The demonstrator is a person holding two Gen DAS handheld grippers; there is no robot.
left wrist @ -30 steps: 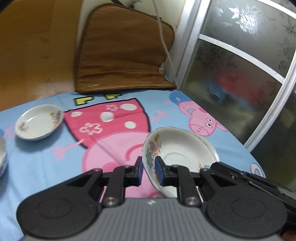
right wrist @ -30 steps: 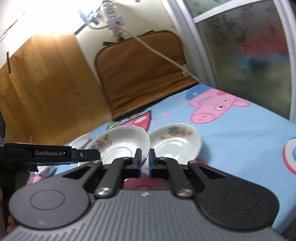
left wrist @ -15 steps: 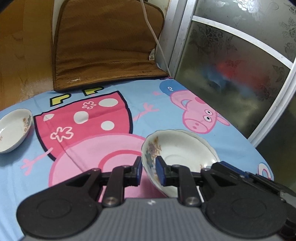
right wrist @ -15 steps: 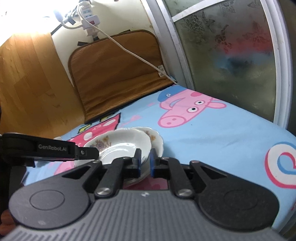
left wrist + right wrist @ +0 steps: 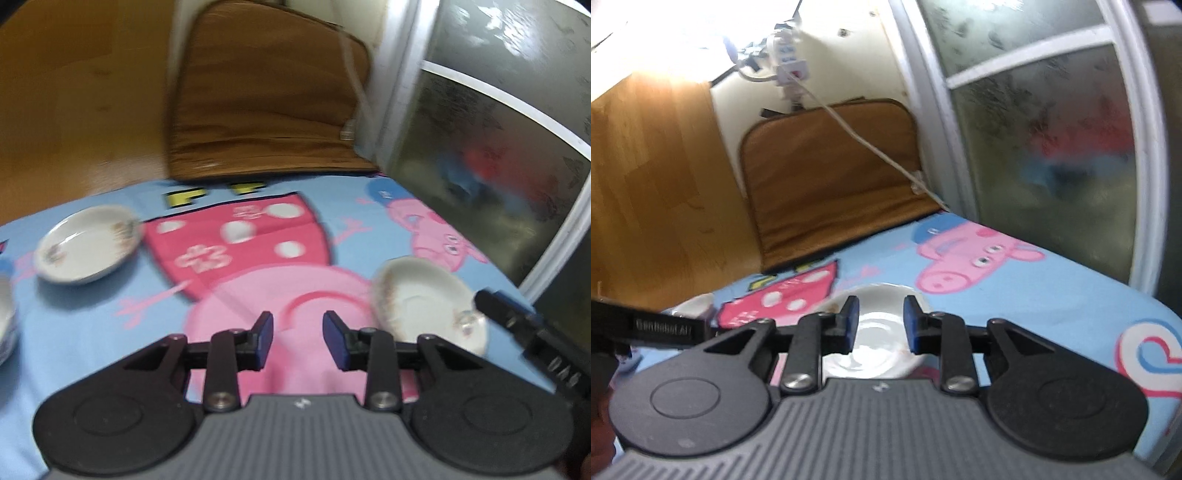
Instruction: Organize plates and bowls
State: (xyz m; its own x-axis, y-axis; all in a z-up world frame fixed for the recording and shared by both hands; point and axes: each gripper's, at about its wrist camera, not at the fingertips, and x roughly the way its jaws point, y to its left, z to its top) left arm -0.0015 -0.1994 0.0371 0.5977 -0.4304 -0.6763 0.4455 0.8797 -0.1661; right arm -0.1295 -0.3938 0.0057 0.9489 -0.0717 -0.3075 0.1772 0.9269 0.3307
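A white floral plate (image 5: pixel 424 295) lies on the cartoon tablecloth (image 5: pixel 240 295), at the right in the left wrist view; it is too blurred to tell if another plate sits under it. My left gripper (image 5: pixel 297 332) stands to its left, jaws opening, nothing between them. In the right wrist view the same plate (image 5: pixel 875 332) shows just beyond and below my right gripper (image 5: pixel 880 321). Its jaws are opening too, and the pads do not press on the rim. A second floral plate (image 5: pixel 86 243) rests at the far left.
The rim of a bowl (image 5: pixel 5 317) peeks in at the left edge. A brown cushion (image 5: pixel 266 99) leans on the wall behind the table, with a white cable (image 5: pixel 871 144) across it. A frosted glass door (image 5: pixel 1052 122) borders the right side.
Both grippers have let go of the plate rim and their jaws have parted. The left gripper has drawn away to the plate's left. The carried plate now rests on the table.
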